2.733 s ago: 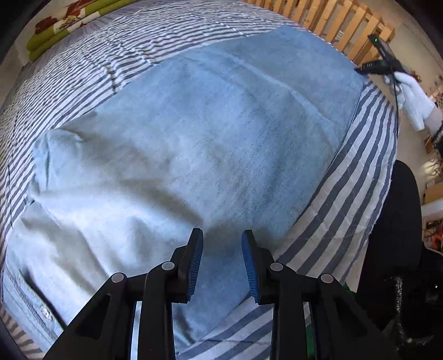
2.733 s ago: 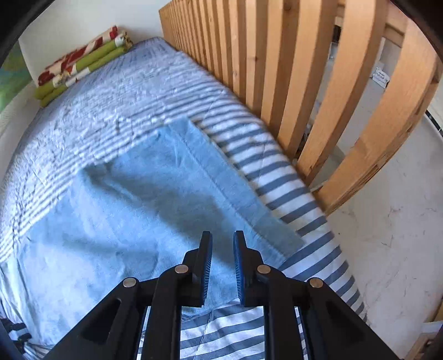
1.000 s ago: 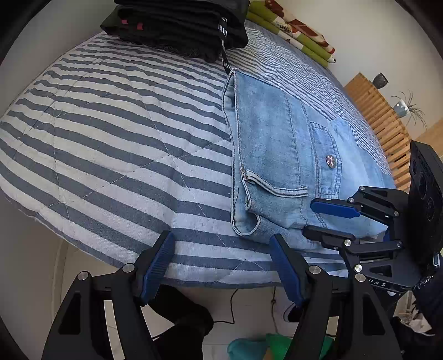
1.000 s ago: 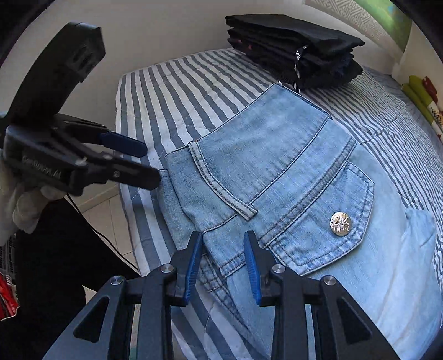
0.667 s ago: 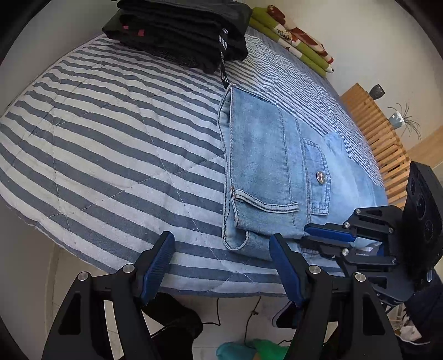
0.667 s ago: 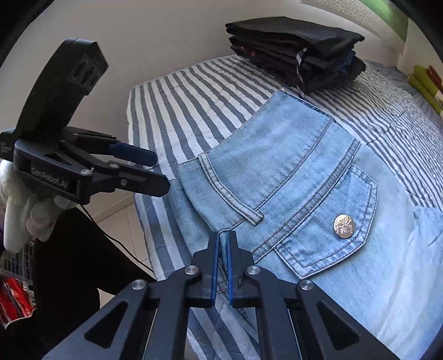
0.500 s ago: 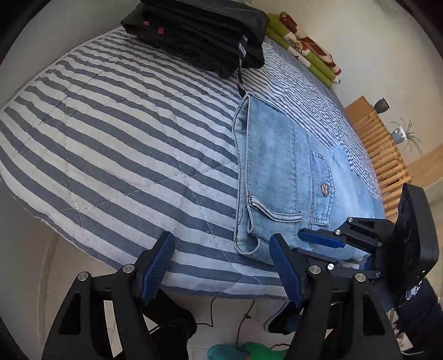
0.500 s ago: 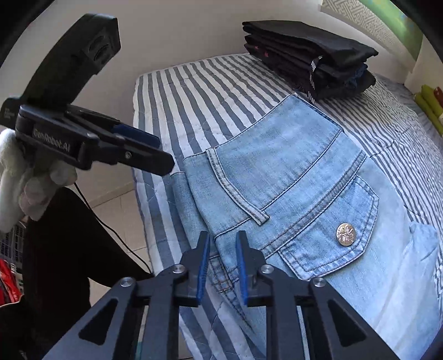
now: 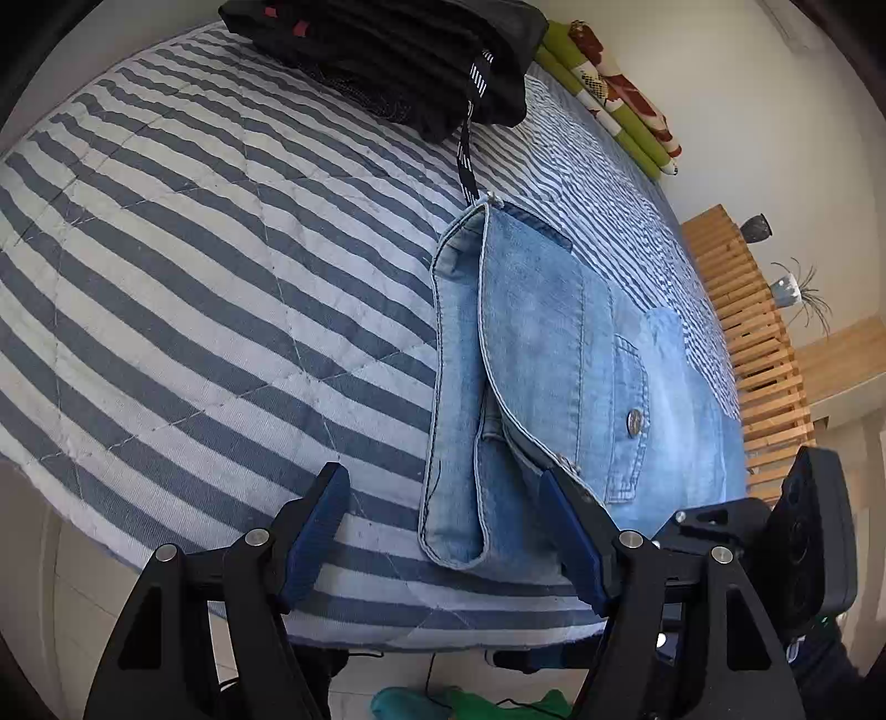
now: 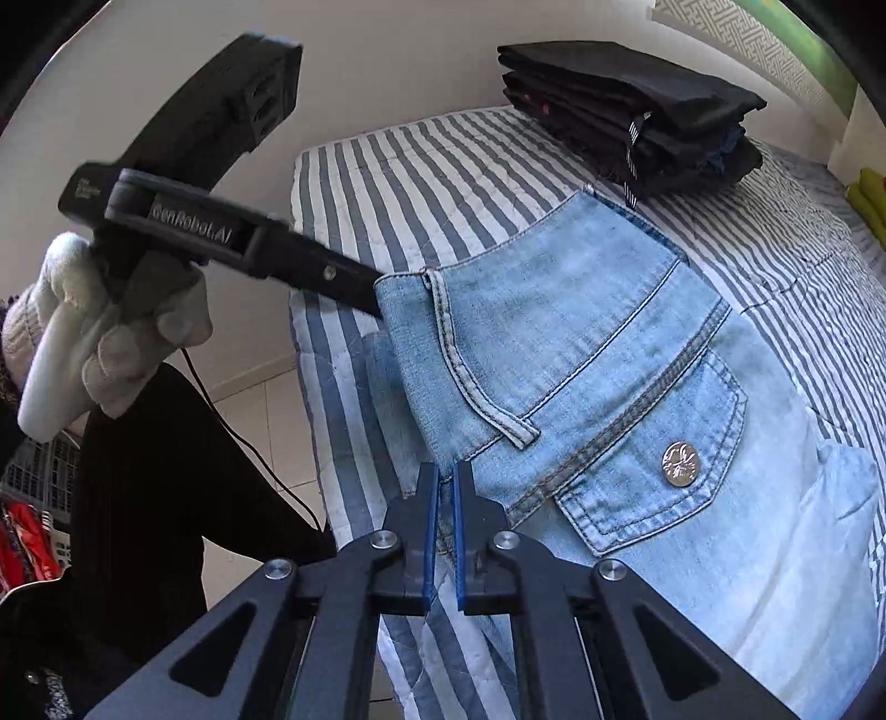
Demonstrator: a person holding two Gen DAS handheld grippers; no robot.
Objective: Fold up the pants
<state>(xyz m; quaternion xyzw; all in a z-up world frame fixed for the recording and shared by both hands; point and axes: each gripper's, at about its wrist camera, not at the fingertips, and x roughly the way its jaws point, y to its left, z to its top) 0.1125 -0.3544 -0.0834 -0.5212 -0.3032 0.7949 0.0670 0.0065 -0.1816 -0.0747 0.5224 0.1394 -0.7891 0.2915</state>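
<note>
"GenRobot.AI" marks left gripper (image 10: 354,288), jaws spread; right gripper (image 10: 441,531) pinches jeans (image 10: 581,354) waistband.

Both wrist cams sit low at the bed (image 9: 166,288) corner, close in, facing up the mattress. Shared: jeans (image 9: 542,343) (image 10: 581,354), black clothes stack (image 9: 387,50) (image 10: 626,105).

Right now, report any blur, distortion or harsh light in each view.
Left wrist view: fisheye bends the striped quilt into a dome; jeans are sharp; black corners vignette the frame. Right wrist view: the left gripper and gloved hand are motion-blurred; the metal button glints.
</note>
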